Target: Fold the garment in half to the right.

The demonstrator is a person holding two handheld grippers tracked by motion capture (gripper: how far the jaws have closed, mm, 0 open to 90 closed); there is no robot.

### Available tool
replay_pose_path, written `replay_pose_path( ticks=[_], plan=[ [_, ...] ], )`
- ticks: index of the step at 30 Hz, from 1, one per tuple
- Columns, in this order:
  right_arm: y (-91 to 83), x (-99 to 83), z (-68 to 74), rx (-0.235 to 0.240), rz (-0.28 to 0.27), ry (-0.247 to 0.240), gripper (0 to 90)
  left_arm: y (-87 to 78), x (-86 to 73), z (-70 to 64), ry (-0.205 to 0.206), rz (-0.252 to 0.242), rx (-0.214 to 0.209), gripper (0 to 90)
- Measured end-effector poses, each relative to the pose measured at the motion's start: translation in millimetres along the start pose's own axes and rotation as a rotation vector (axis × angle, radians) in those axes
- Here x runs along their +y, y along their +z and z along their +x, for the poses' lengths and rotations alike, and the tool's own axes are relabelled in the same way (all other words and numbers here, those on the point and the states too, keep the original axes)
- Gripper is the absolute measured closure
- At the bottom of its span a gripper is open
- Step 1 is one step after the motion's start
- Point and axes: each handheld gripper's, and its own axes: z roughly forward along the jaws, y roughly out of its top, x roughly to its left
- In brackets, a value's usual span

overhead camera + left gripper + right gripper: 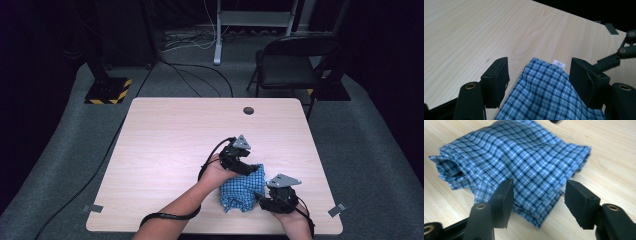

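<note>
A folded blue checked cloth [241,189] lies on the wooden table [175,140] near its front edge, right of centre. My left gripper [246,167] hovers over the cloth's far edge, open, its jaws either side of the fabric [544,87]; a small white label [559,64] shows at the cloth's edge. My right gripper [264,199] sits at the cloth's near right corner, open, with the folded layers [524,167] between and beyond its jaws. Neither gripper has closed on the fabric.
A round cable hole [248,110] sits at the table's far edge. Grey tape tabs mark the front corners [92,208] [337,209]. A black folding chair [292,62] stands behind the table, with cables on the floor [200,70].
</note>
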Motion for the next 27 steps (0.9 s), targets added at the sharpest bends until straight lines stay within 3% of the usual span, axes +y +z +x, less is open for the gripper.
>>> replay_pose_path(
  ticks=[5,10,15,19,27],
  plan=[
    [-9.9,5.7,-2.6,-0.009,-0.021,-0.002,34.2,-20.8,-8.7,-2.0,0.030,0.020,0.005,31.3],
    [-4.5,20.1,0.1,0.042,-0.029,-0.016,29.6,-31.2,-21.4,-1.8,0.036,0.043,-0.005,31.3],
    [8.7,32.7,8.5,0.117,-0.033,-0.066,28.4,-27.3,-38.5,-3.2,0.034,0.079,-0.021,31.4],
    [21.9,36.5,9.8,0.151,0.012,-0.121,26.3,-21.6,-50.1,-2.3,0.026,0.095,-0.027,31.6],
    [39.5,35.8,1.9,0.201,0.048,-0.120,24.4,-16.7,-63.1,-0.6,0.017,0.113,-0.037,30.4]
  ],
)
